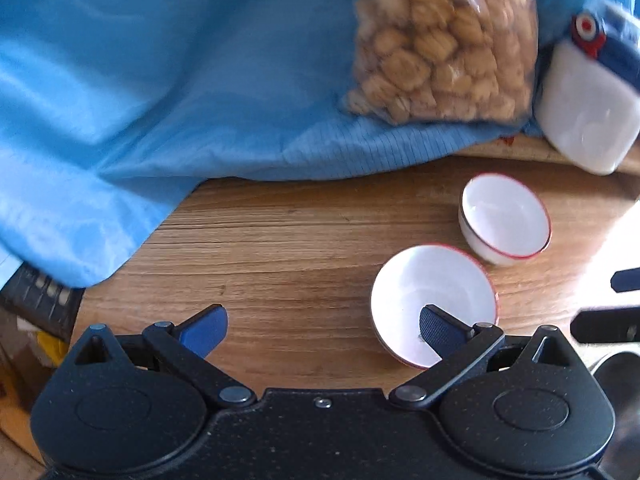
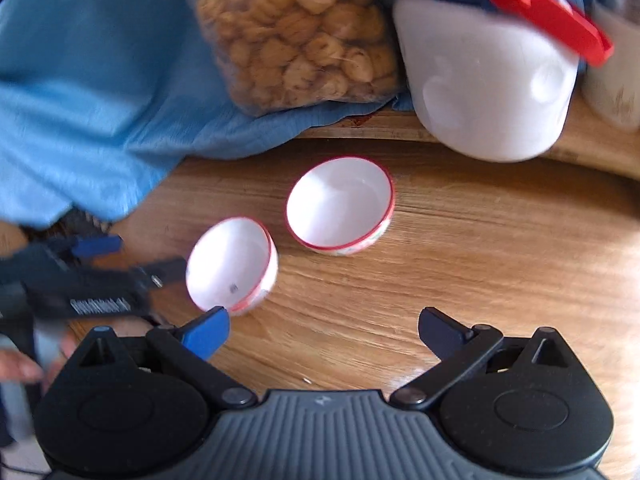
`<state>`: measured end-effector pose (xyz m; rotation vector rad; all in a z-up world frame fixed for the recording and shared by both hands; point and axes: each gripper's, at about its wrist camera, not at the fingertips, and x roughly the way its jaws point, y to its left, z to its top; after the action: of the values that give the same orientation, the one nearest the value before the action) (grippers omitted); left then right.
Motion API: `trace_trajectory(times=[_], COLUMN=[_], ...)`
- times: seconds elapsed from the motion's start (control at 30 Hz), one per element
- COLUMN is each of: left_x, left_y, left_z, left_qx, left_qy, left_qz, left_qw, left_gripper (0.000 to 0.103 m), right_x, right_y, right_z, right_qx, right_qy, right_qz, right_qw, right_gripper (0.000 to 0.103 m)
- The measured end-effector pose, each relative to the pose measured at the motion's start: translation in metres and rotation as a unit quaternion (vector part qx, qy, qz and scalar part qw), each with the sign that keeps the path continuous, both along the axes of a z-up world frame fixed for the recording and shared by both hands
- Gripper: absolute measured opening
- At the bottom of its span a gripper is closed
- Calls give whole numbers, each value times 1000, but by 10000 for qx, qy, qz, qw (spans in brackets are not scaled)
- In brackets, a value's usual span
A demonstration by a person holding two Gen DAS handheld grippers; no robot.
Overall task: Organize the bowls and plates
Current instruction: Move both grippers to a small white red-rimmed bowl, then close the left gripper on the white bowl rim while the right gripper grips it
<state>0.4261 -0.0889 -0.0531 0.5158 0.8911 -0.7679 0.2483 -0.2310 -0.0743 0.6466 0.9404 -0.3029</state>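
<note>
Two white bowls with red rims are seen on the wooden table (image 1: 288,240) in the left wrist view. The nearer bowl (image 1: 432,292) is overlapped in the picture by the right finger of the left gripper (image 1: 322,330), whose jaws are spread wide with nothing between them; whether the finger touches the bowl cannot be told. The farther bowl (image 1: 506,216) stands just beyond it, apart from it. A blue cloth (image 1: 160,80) is draped over the far and left part of the table, and a clear bag of brown snacks (image 1: 440,40) rests on it. A white container with a blue lid and red clip (image 1: 588,112) stands at the right, tilted in the fisheye picture. Dark parts of the other gripper are seen at the right edge.

In the right wrist view the right gripper (image 2: 324,332) is held above the table (image 2: 480,260) with its jaws wide apart and nothing held. The nearer bowl (image 2: 230,264) is seen tilted, just beside the right gripper's blue left finger, with the blurred left gripper (image 2: 132,260) at its left side. The farther bowl (image 2: 340,204) stands upright near the middle, close to the nearer bowl but apart. Behind are seen the blue cloth (image 2: 80,80), the bag of snacks (image 2: 300,32) and the white container (image 2: 488,80).
</note>
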Motion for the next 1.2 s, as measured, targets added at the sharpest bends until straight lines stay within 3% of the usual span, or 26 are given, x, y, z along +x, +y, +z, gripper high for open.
trace_trajectory(times=[0.27, 0.47, 0.53, 0.6, 0.83, 1.0, 1.13, 1.2], left_x=[18, 25, 26, 25, 28, 30, 30, 30], left_y=[-1, 1, 1, 1, 3, 2, -2, -2], left_z=[-14, -23, -25, -27, -28, -28, -27, -27], left_qx=[-5, -39, -47, -87, -450, -578, -493, -520], left_qy=[402, 742, 877, 982, 1440, 1642, 1757, 1821], left_qz=[-271, -270, -191, -134, 22, 21, -15, -1], left_qw=[9988, 9969, 9960, 9950, 9886, 9847, 9832, 9819], left_gripper=[99, 92, 91, 84, 54, 39, 15, 13], right_x=[23, 34, 37, 40, 50, 61, 68, 69], right_y=[4, 3, 4, 6, 9, 13, 16, 18], right_z=[-9, -19, -21, -23, -25, -32, -37, -38], right_qx=[-26, 173, 193, 233, 403, 497, 569, 571], right_qy=[17, 176, 213, 258, 173, 245, 246, 222], right_qz=[-129, -200, -185, -161, -83, 10, 109, 160], right_qw=[9999, 9995, 9994, 9993, 9990, 9985, 9980, 9980], right_gripper=[100, 80, 62, 54, 41, 32, 21, 17])
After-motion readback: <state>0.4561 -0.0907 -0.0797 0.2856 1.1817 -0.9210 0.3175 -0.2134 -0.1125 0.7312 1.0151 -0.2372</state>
